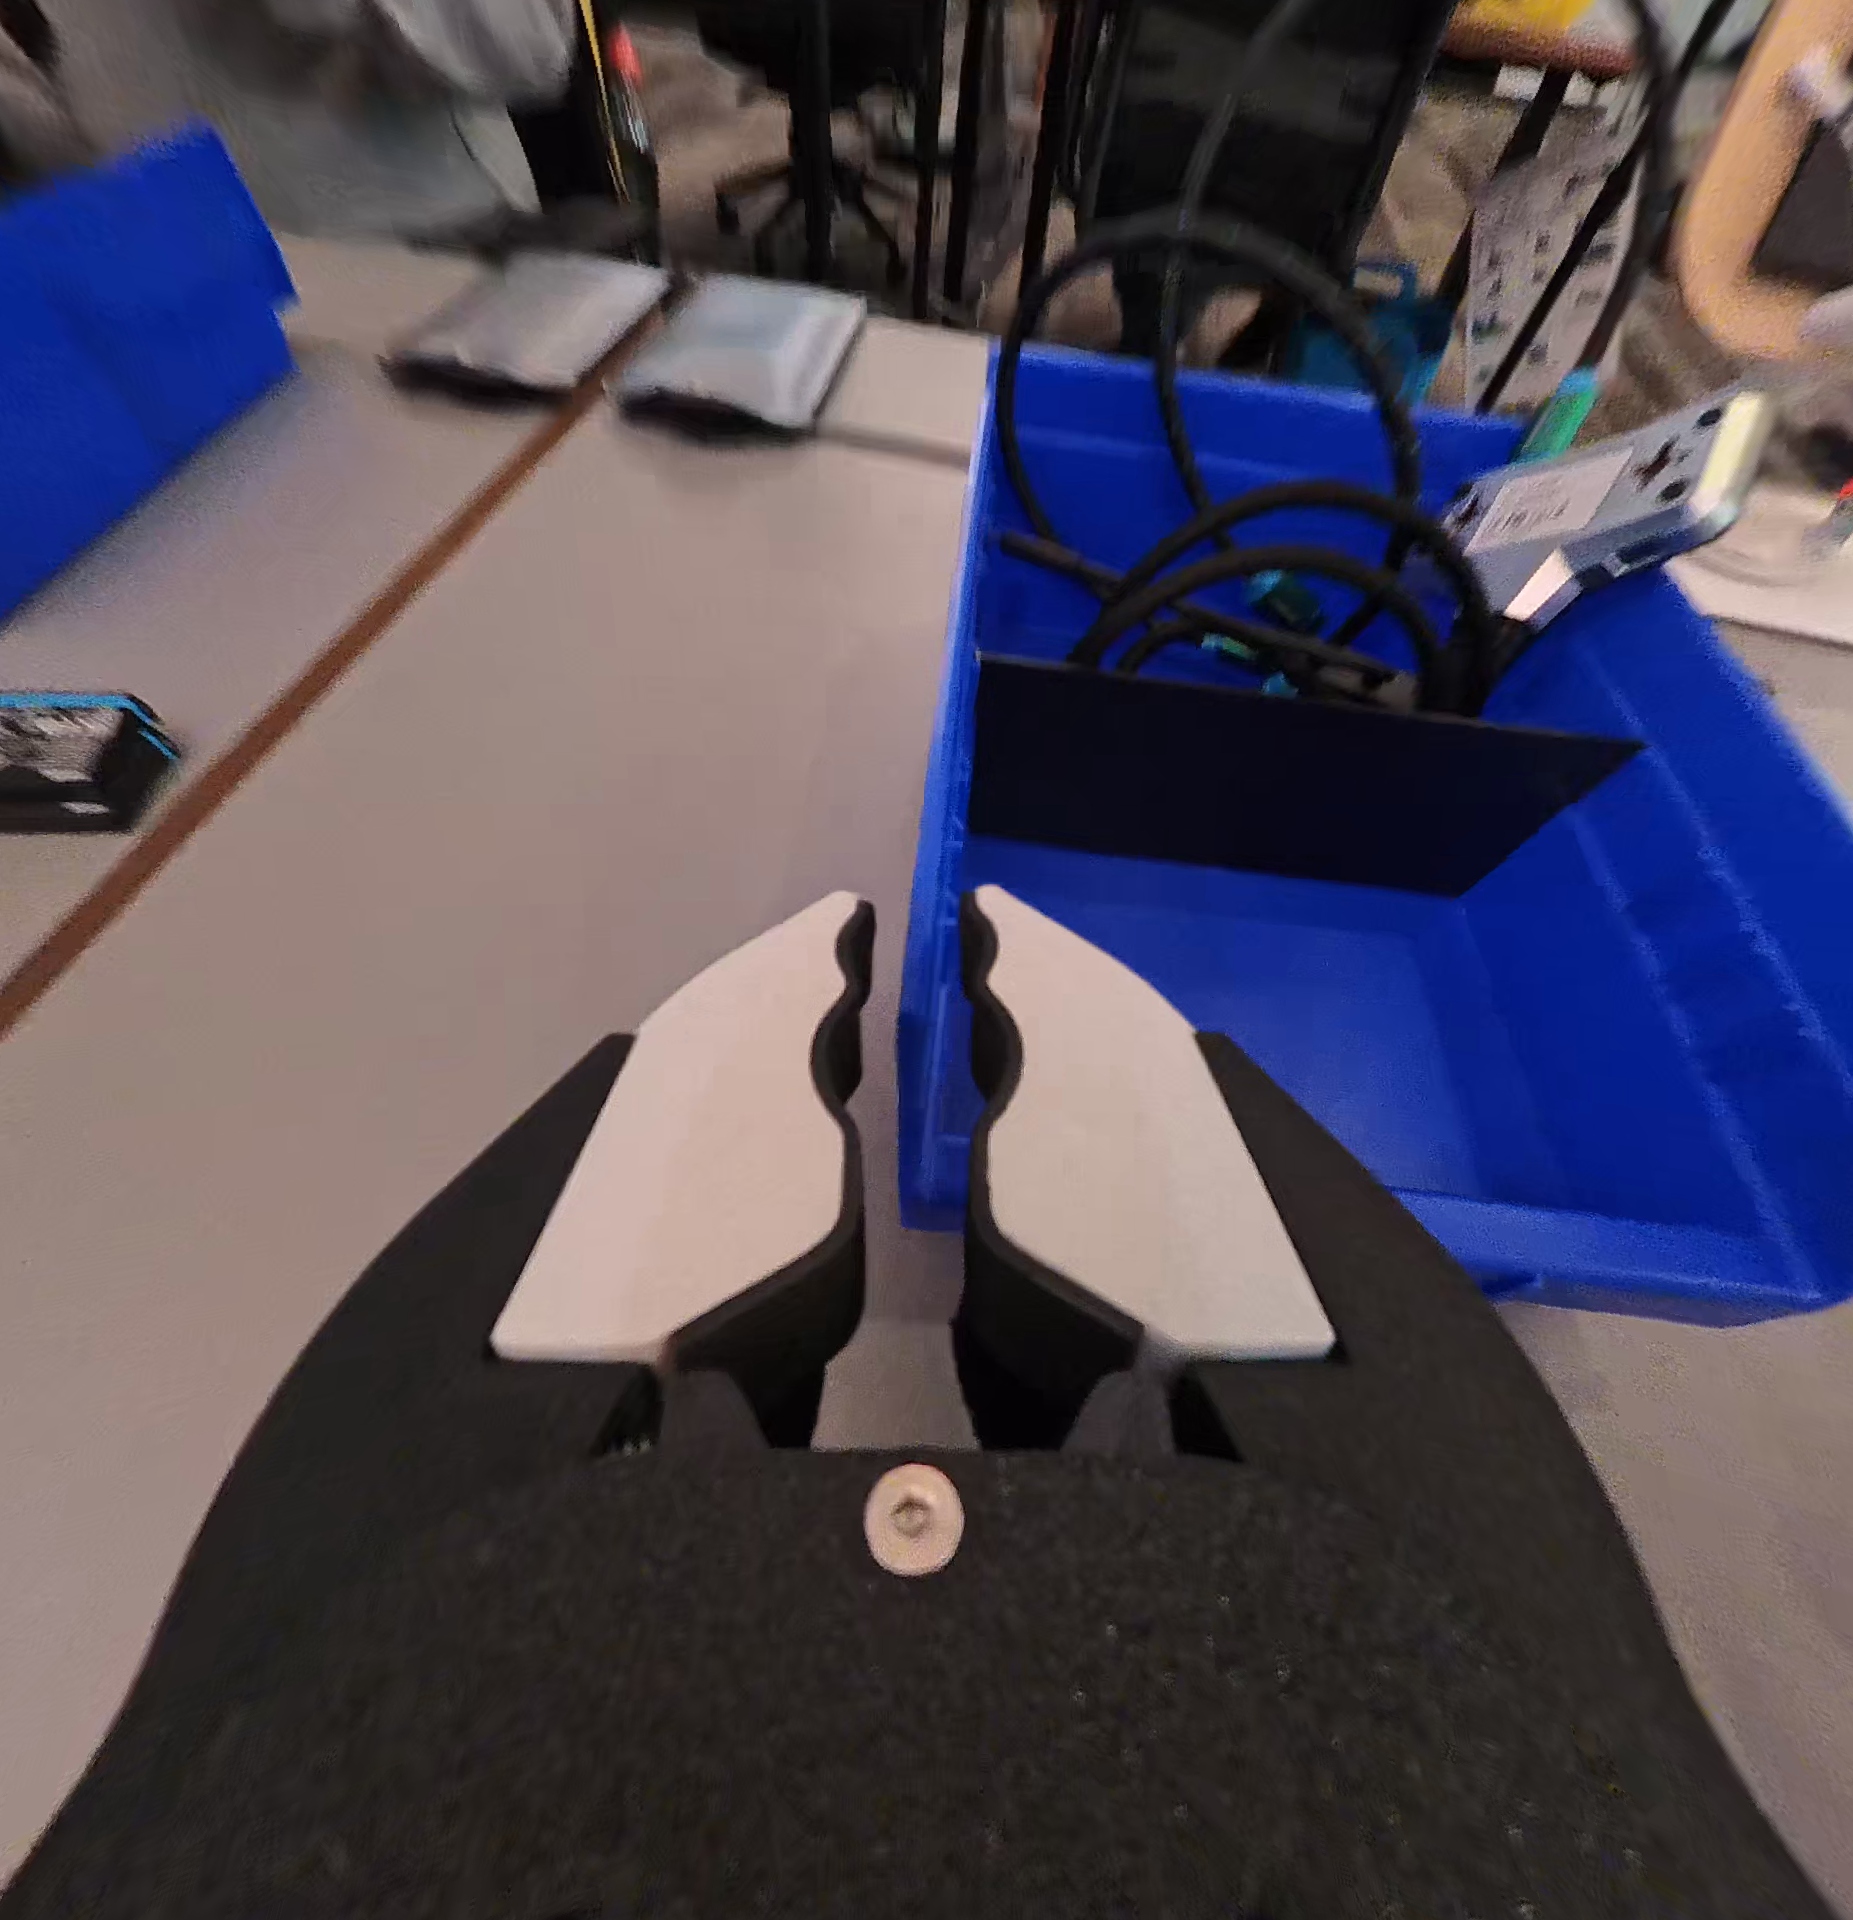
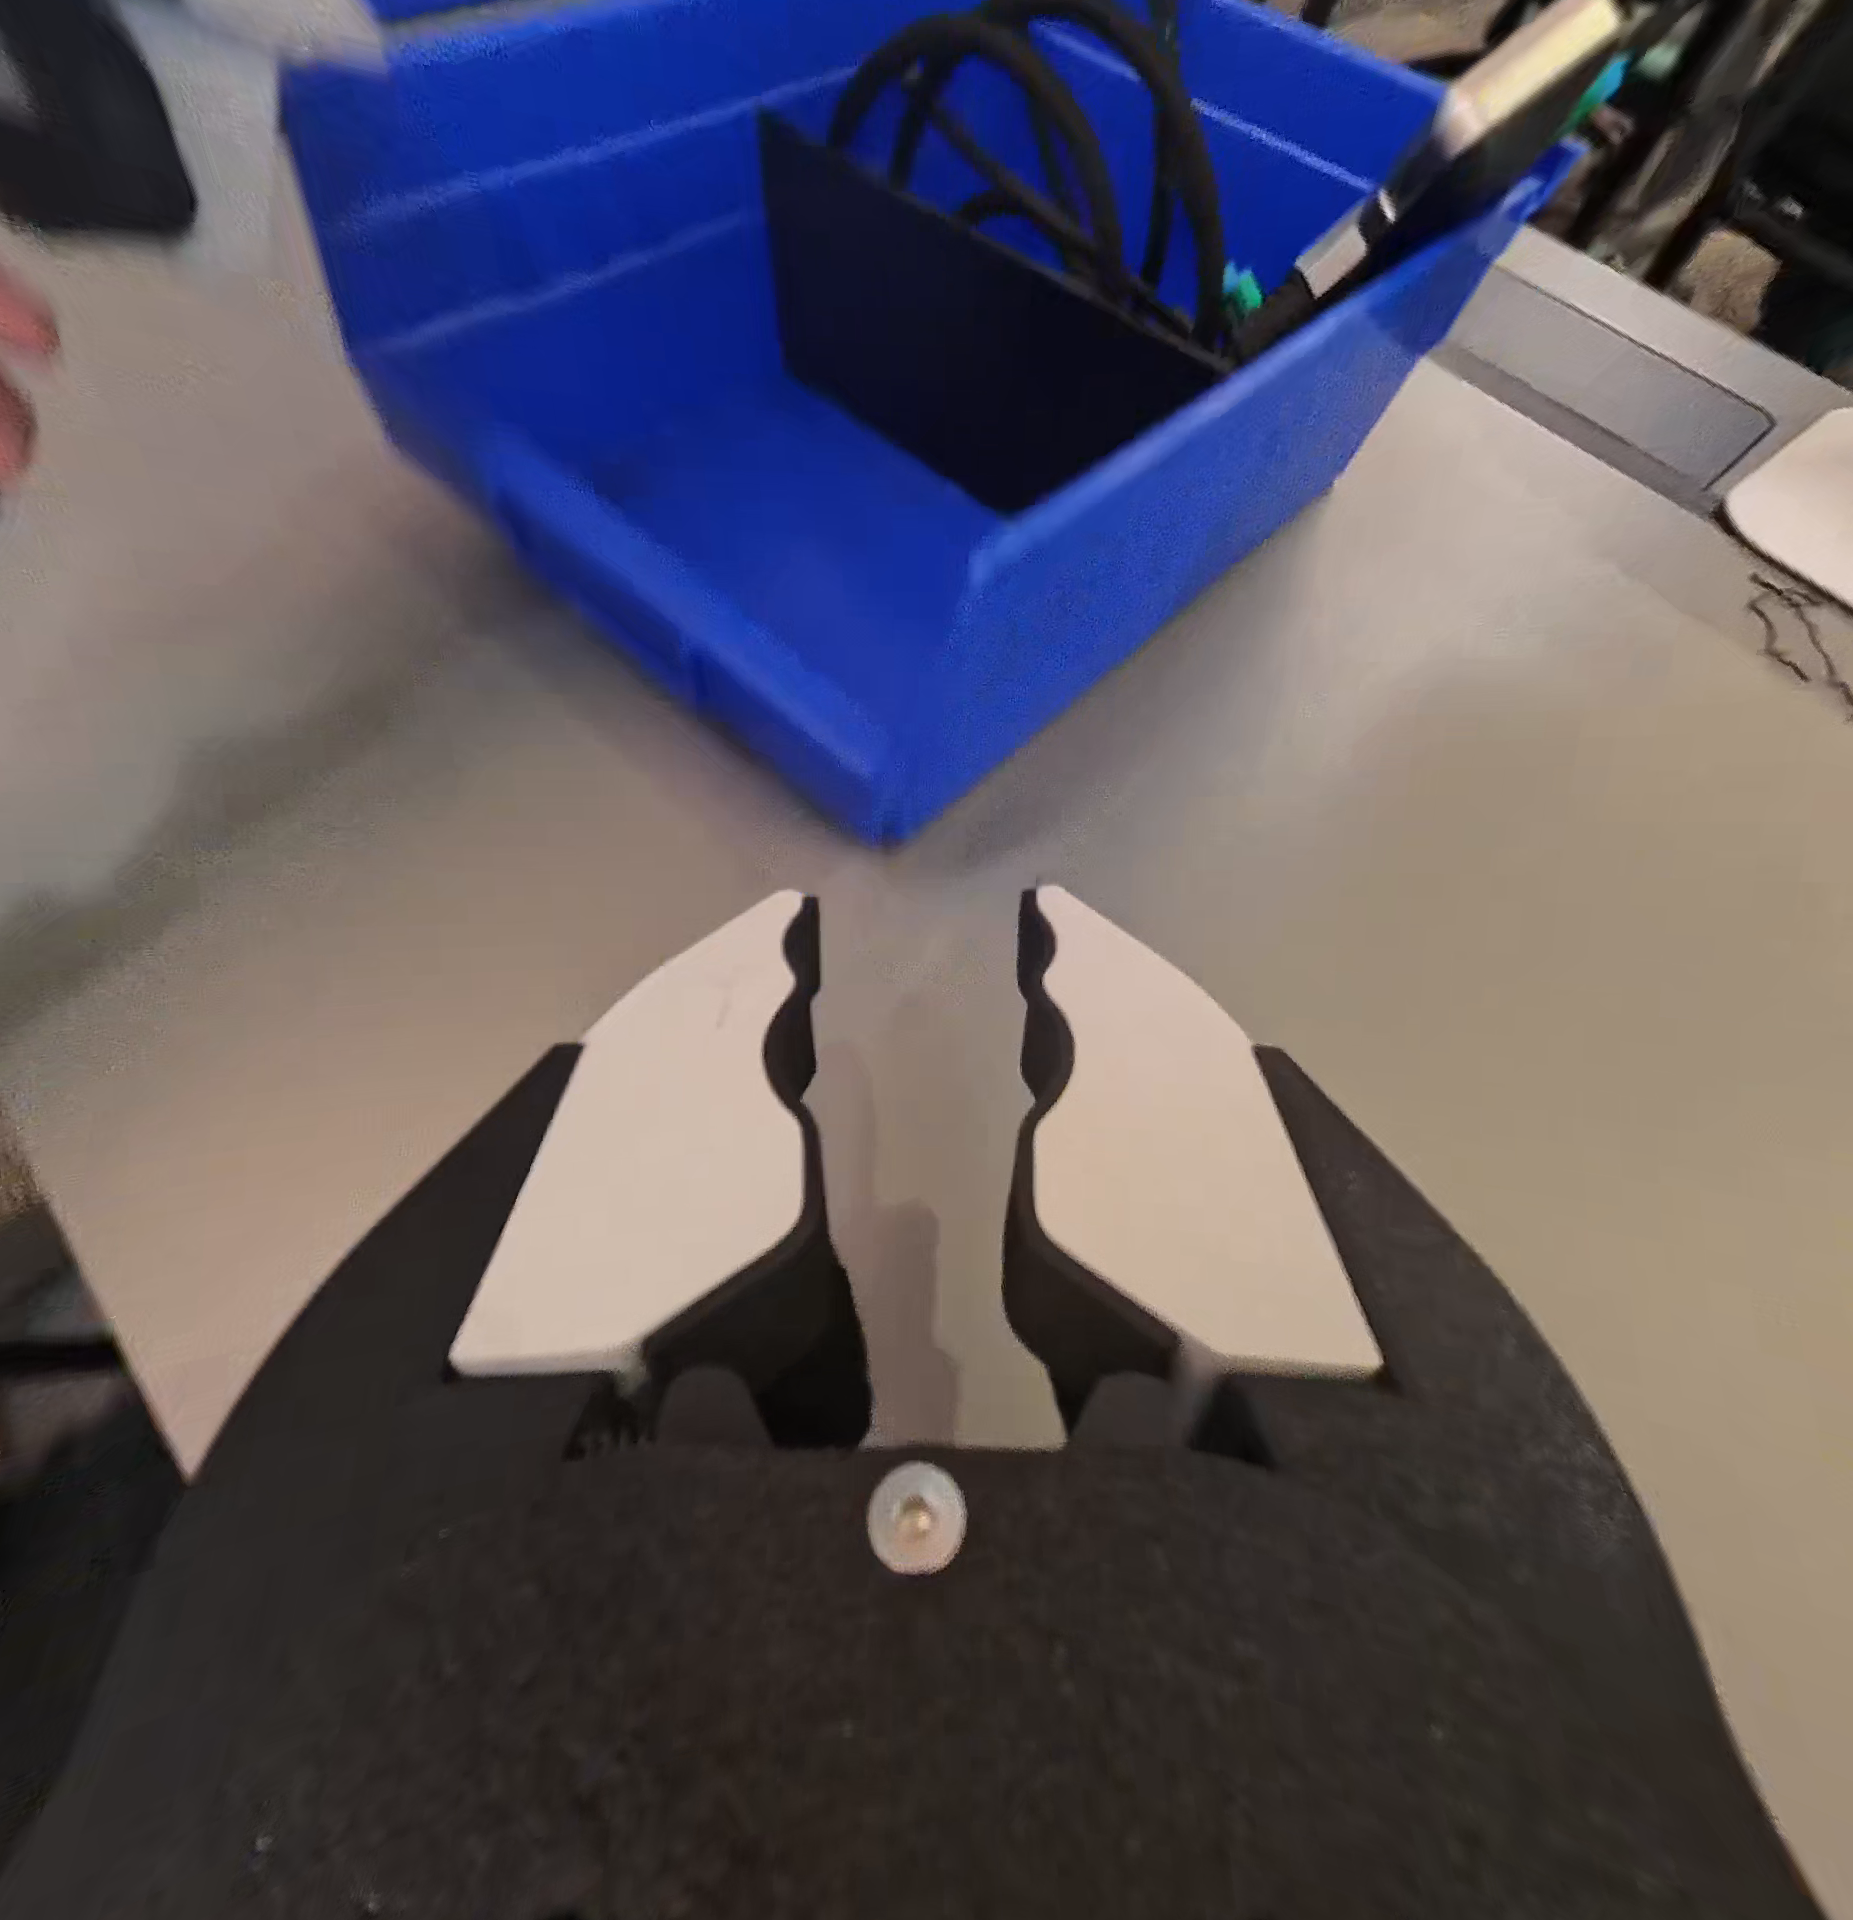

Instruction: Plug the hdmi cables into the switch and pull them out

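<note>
Both hand-held grippers, left and right, gape narrowly, empty; divider hides cable ends.

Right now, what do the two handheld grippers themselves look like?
Both look alike. The left gripper and right gripper each have a broad, black, rough-textured body with a silver screw at its centre. Their jaws are pale grey plates edged with black, wavy-profiled inner pads. No cables, markings or sleeves show on either.

Cables in bin, behind divider
</note>
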A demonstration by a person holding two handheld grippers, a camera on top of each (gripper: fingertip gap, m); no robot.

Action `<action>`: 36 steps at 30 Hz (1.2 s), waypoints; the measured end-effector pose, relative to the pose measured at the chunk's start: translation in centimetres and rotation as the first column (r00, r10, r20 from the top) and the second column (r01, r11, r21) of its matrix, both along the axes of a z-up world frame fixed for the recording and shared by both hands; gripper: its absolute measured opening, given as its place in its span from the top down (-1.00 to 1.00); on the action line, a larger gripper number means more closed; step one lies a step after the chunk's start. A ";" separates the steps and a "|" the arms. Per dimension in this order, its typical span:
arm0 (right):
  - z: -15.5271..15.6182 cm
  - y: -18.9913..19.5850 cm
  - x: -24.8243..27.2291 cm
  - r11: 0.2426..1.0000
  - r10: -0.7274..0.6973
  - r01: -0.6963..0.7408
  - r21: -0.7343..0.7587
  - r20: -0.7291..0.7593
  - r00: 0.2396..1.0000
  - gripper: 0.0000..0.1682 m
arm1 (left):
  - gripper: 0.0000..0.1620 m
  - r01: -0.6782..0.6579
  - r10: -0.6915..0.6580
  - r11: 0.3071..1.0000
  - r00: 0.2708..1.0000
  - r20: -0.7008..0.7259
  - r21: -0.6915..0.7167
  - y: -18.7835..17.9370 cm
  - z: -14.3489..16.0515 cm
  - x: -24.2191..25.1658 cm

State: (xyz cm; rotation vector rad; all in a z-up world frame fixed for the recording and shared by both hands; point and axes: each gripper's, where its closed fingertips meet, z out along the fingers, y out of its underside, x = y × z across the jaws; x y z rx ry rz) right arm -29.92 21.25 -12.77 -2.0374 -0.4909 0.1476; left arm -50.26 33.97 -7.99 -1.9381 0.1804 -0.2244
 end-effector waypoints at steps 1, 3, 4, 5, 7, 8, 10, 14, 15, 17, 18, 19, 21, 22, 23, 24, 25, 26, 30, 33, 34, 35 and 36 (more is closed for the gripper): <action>-0.4 -1.8 1.2 0.999 0.037 -0.037 0.010 0.019 0.999 0.58 | 0.82 0.001 -0.001 0.998 1.000 -0.005 0.062 -0.7 1.3 0.0; -1.1 -5.2 4.3 0.994 0.094 -0.097 0.045 0.057 0.994 0.51 | 0.81 0.053 -0.051 0.982 0.999 -0.013 0.181 -2.8 3.8 1.3; -1.3 -6.7 6.6 0.993 0.089 -0.094 0.064 0.081 0.993 0.51 | 0.81 0.087 -0.086 0.975 0.996 -0.014 0.202 -3.9 4.4 2.6; -1.4 -8.1 9.0 0.995 0.070 -0.077 0.069 0.092 0.993 0.51 | 0.80 0.132 -0.135 0.971 0.991 -0.003 0.201 -5.3 4.6 4.3; -0.9 -10.4 14.0 0.997 -0.010 0.007 0.075 0.046 0.999 0.49 | 0.68 0.268 -0.285 0.944 0.956 0.066 0.194 -8.6 4.3 9.1; -0.4 -11.4 16.6 0.994 -0.065 0.065 0.085 -0.002 0.998 0.49 | 0.64 0.334 -0.358 0.922 0.929 0.099 0.198 -10.4 4.1 11.4; 0.5 -13.2 21.5 0.978 -0.172 0.181 0.104 -0.096 0.980 0.50 | 0.66 0.436 -0.461 0.879 0.880 0.112 0.196 -13.3 4.0 15.1; 2.7 -14.8 27.7 0.929 -0.298 0.332 0.165 -0.201 0.933 0.58 | 0.52 0.581 -0.598 0.801 0.784 0.167 0.144 -15.9 2.5 20.3; 2.8 -14.8 28.5 0.923 -0.312 0.349 0.160 -0.215 0.925 0.56 | 0.42 0.605 -0.618 0.786 0.761 0.198 0.125 -16.1 2.0 21.2; 2.7 -14.8 29.7 0.914 -0.336 0.377 0.152 -0.239 0.911 0.51 | 0.33 0.631 -0.633 0.770 0.733 0.250 0.099 -15.9 1.2 22.5; 2.5 -14.8 29.8 0.915 -0.338 0.380 0.139 -0.253 0.907 0.50 | 0.33 0.640 -0.639 0.763 0.722 0.266 0.094 -15.8 1.0 22.9; 2.3 -14.7 29.7 0.919 -0.330 0.373 0.124 -0.274 0.904 0.48 | 0.33 0.646 -0.642 0.758 0.718 0.268 0.083 -15.6 0.7 23.2; 2.3 -14.7 28.8 0.937 -0.278 0.332 0.113 -0.337 0.900 0.40 | 0.31 0.649 -0.638 0.760 0.731 0.243 0.043 -15.2 -0.3 23.4; 2.2 -14.7 28.4 0.943 -0.263 0.317 0.103 -0.357 0.896 0.40 | 0.30 0.649 -0.637 0.760 0.735 0.232 0.029 -15.1 -0.7 23.4; 2.0 -14.6 28.1 0.947 -0.255 0.307 0.093 -0.363 0.896 0.40 | 0.28 0.651 -0.637 0.759 0.736 0.228 0.021 -15.1 -0.9 23.3; 1.7 -14.5 28.0 0.949 -0.256 0.304 0.084 -0.358 0.898 0.40 | 0.28 0.652 -0.638 0.758 0.736 0.227 0.020 -15.0 -0.9 23.2; 1.6 -14.5 28.0 0.950 -0.257 0.302 0.080 -0.349 0.901 0.40 | 0.28 0.651 -0.638 0.759 0.736 0.227 0.021 -15.0 -0.8 23.0; 1.5 -14.4 28.0 0.951 -0.256 0.299 0.078 -0.347 0.903 0.40 | 0.27 0.648 -0.635 0.761 0.740 0.223 0.020 -14.9 -0.9 22.8; 0.8 -14.1 27.9 0.951 -0.270 0.305 0.049 -0.343 0.900 0.41 | 0.24 0.645 -0.634 0.764 0.751 0.184 -0.003 -14.4 -1.7 22.1; 0.1 -13.9 28.2 0.950 -0.286 0.310 0.025 -0.325 0.901 0.43 | 0.21 0.650 -0.638 0.760 0.752 0.165 -0.025 -14.3 -2.4 21.9; -0.1 -13.8 28.3 0.949 -0.294 0.316 0.018 -0.322 0.900 0.43 | 0.19 0.651 -0.639 0.759 0.753 0.160 -0.032 -14.3 -2.6 21.9; -0.1 -13.6 28.5 0.947 -0.299 0.322 0.015 -0.325 0.897 0.43 | 0.17 0.652 -0.640 0.757 0.752 0.159 -0.038 -14.3 -2.8 21.9; -0.1 -13.6 28.6 0.946 -0.301 0.323 0.012 -0.331 0.894 0.44 | 0.18 0.656 -0.643 0.754 0.749 0.162 -0.042 -14.4 -2.9 21.9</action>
